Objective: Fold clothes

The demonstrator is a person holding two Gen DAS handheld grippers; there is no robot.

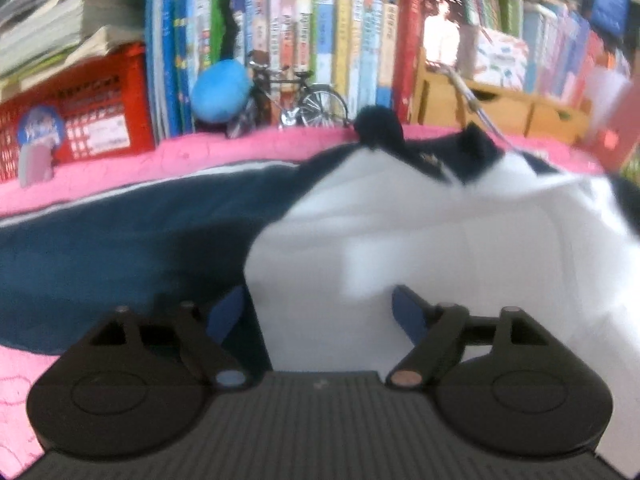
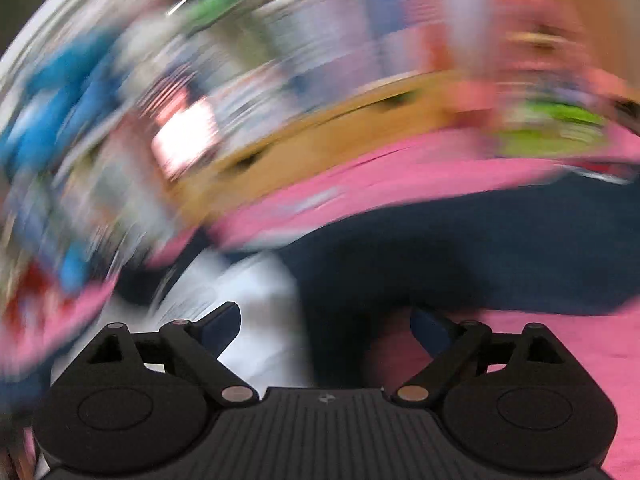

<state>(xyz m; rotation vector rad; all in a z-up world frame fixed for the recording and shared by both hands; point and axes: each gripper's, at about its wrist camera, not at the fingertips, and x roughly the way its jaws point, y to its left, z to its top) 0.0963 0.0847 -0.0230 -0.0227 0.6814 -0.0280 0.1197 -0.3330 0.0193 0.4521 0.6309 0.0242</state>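
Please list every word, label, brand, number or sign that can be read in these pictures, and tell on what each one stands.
None can be read.
Book spines: printed, too blurred to read.
Red crate: white label and round blue sticker, both too blurred.
Right wrist view: the shelf is smeared by motion; no text can be made out.

Both wrist views low, close over pink blanket [image 1: 120, 168], facing bookshelves [image 1: 320, 40], sharing navy-white garment [image 1: 360, 240]

Right wrist view smeared; shelves [image 2: 280, 60] perhaps hold books, unreadable
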